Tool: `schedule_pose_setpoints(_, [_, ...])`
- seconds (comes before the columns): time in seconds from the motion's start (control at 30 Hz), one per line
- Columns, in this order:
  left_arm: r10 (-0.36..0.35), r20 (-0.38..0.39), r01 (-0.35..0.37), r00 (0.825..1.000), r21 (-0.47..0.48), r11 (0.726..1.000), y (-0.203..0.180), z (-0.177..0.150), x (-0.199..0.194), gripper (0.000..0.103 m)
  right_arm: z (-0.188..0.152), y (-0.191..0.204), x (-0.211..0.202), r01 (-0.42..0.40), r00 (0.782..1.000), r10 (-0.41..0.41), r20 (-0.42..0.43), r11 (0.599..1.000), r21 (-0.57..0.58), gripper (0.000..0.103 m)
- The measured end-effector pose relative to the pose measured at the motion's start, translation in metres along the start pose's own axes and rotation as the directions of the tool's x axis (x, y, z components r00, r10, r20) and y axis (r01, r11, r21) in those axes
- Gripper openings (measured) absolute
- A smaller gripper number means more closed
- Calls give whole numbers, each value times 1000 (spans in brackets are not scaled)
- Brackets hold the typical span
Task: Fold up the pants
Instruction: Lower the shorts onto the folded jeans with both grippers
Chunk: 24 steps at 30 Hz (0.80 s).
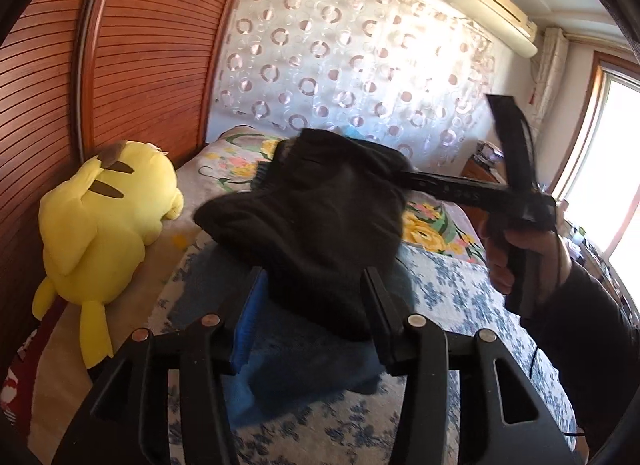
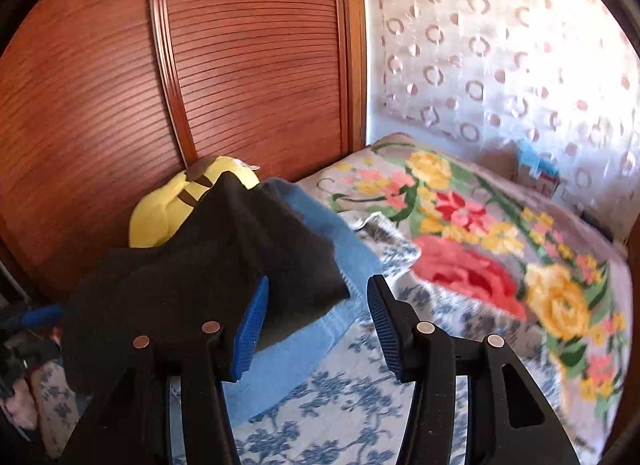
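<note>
One pair of black pants (image 1: 308, 221) lies bunched on one folded blue towel (image 1: 320, 349), bed centre. Left gripper (image 1: 312, 297) and right gripper (image 2: 316, 305): both spread, pads off cloth. One yellow plush toy (image 1: 100, 233) at 9 o'clock.

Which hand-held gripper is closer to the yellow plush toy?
Left. The left hand-held gripper is on the side of the black pants nearest the yellow plush toy; the right hand-held gripper reaches in from the far side.
</note>
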<state>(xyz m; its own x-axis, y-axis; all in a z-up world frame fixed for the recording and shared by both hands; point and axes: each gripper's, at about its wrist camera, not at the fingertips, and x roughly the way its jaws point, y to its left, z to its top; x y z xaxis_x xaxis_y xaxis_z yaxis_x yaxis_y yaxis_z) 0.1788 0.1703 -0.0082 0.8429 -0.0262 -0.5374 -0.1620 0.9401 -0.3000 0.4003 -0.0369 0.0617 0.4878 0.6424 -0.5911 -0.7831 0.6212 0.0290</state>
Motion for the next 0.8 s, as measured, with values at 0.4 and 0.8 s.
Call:
schedule_pose_setpoints(0.4, [-37, -48, 40, 998, 55, 998, -18, -14, 19, 10, 14, -25, 12, -124, 992, 127, -16, 984, 130, 23])
schedule_pose_setpoints(0.8, [-42, -40, 45, 998, 76, 996, -37, -9, 6, 8, 27, -13, 12, -1, 1000, 1, -17, 1000, 20, 28])
